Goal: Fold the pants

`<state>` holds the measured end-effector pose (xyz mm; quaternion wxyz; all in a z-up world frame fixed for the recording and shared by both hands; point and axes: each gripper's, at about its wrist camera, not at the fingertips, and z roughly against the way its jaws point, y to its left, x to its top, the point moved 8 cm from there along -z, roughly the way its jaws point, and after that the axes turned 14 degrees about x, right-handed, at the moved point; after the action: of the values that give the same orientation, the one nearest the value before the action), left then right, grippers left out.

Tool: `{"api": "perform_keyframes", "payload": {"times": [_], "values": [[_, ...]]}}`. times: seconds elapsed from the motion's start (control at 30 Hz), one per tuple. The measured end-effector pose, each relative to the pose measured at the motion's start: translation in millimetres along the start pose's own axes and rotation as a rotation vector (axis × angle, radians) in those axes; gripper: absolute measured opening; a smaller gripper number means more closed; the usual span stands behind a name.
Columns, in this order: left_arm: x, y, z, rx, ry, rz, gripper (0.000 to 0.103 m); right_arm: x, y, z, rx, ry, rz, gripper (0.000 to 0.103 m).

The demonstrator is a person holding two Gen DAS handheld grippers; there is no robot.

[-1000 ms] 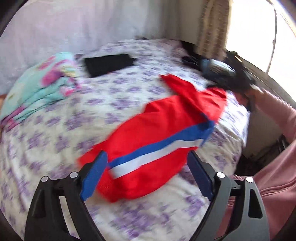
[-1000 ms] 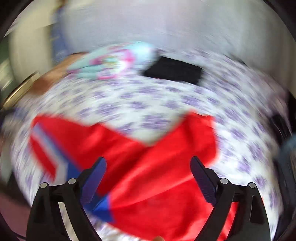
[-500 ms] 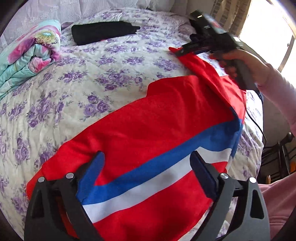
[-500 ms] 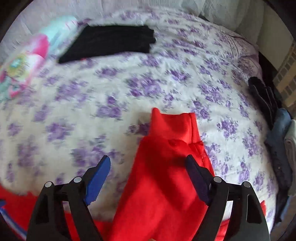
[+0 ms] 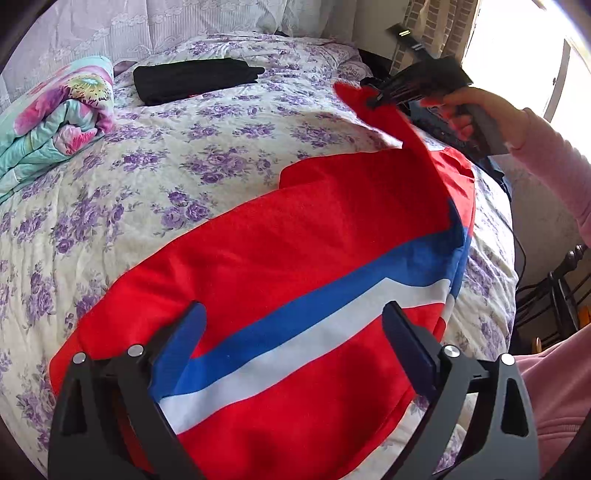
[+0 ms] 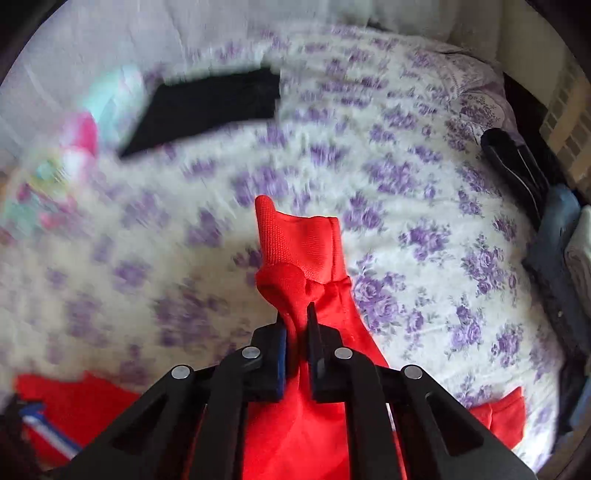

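On floral bed (image 5: 221, 155), red track pants (image 5: 295, 258) spread, left hand-held gripper (image 5: 293, 332) spread wide above them, right hand-held gripper (image 6: 295, 314) pinching raised leg cuff (image 6: 295, 247).

**Sunlit bedroom, flowered bed**

A bed (image 5: 229, 122) under a cream bedspread printed with purple flowers fills the room. A pale lace curtain (image 5: 110, 26) hangs behind its far edge. A bright, overexposed window (image 5: 524, 48) sits at the far right, beside a checked drape (image 5: 439, 22). Dark wooden furniture (image 5: 561, 295) stands off the bed's right edge.
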<state>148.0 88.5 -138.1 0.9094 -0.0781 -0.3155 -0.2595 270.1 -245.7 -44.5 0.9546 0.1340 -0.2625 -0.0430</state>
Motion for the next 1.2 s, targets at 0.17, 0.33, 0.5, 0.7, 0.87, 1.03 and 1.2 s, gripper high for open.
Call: {"api": "perform_keyframes", "payload": {"times": [0.17,0.33,0.5,0.7,0.87,1.03,1.2], "values": [[-1.4,-2.2,0.5,0.004,-0.004,-0.004,0.095,-12.5,-34.8,121.3,0.366,-0.315,-0.142,0.009],[-2.0,-4.6,0.1,0.006,-0.007,-0.007,0.098,-92.6,-115.2,157.1,0.607,-0.495,-0.333,0.012],[-4.2,-6.5,2.2,0.013,-0.015,-0.008,0.098,-200.1,-202.4,90.9,0.489,-0.378,-0.609,0.026],[-5.2,-6.6,2.3,0.036,-0.029,0.01,0.098,-198.3,-188.0,116.9,0.558,-0.474,-0.542,0.062],[-5.9,-7.1,0.3,0.057,-0.034,0.002,0.098,-167.7,-200.4,84.1,0.464,-0.383,-0.545,0.026],[-6.4,-7.0,0.8,0.067,-0.043,0.005,0.098,-135.9,-186.6,102.5,0.33,-0.443,-0.312,0.018],[-7.9,-8.5,0.2,0.086,-0.042,-0.008,0.098,-167.9,-215.3,74.7,0.268,-0.371,-0.441,0.031]]}}
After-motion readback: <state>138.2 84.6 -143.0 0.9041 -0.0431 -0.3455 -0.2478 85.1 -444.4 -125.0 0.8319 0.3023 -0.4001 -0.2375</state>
